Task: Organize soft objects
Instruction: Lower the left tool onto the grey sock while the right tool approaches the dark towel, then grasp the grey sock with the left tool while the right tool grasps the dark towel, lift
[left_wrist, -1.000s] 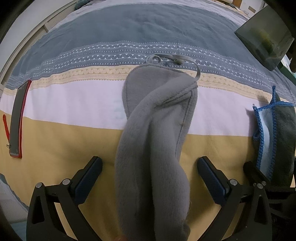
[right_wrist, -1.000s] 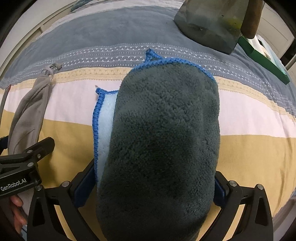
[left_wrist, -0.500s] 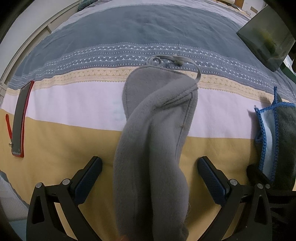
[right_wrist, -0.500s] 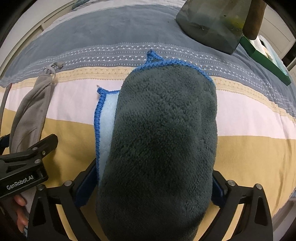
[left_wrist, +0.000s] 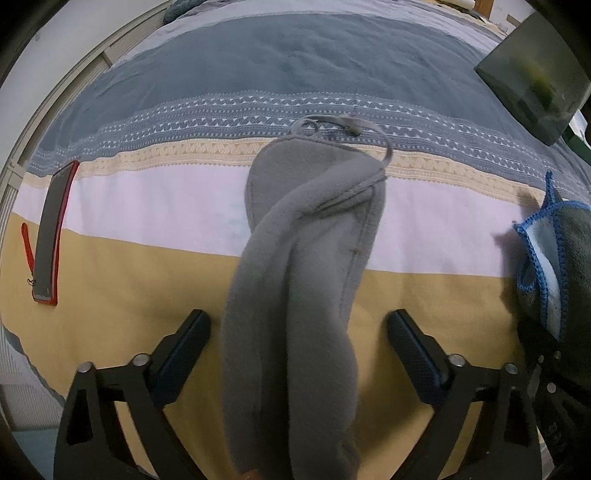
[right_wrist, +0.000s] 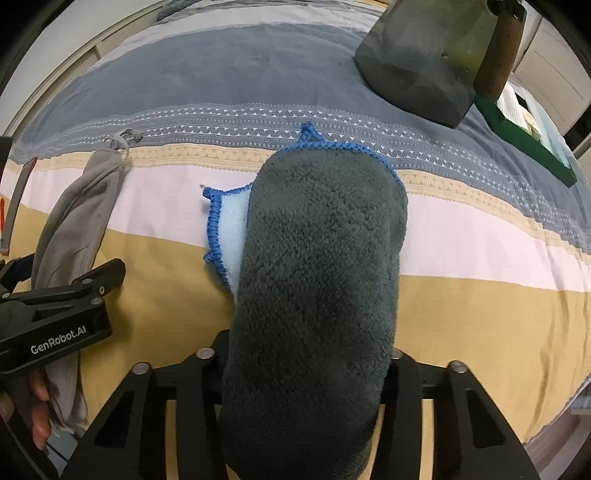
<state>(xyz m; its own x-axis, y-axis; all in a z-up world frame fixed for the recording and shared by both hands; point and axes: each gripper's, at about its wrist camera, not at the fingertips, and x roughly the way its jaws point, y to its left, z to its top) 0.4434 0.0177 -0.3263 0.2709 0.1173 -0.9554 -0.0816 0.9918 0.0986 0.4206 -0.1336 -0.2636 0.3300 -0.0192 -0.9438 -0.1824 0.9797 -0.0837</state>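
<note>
A grey fleece cloth (left_wrist: 306, 266) with a thin strap lies lengthwise on the striped bed, running between the wide-open fingers of my left gripper (left_wrist: 297, 332); neither finger touches it. It also shows at the left of the right wrist view (right_wrist: 77, 229). A dark teal fluffy towel (right_wrist: 317, 280) with blue stitched edging and a light blue underside lies along the right wrist view. My right gripper (right_wrist: 310, 347) has closed on its near end; the fingertips are hidden under the pile. The towel's edge shows at the right of the left wrist view (left_wrist: 546, 258).
The striped bedspread (left_wrist: 110, 280) fills both views. A phone in a red case (left_wrist: 51, 236) lies at the left. A dark grey bag (right_wrist: 417, 62) with a brown handle sits at the back right, beside a green box (right_wrist: 524, 144). The bed edge is at the lower right.
My right gripper's fingers have closed in on the teal towel; they stood wider before. The left gripper stays open, shifted slightly back and left over the grey cloth.
</note>
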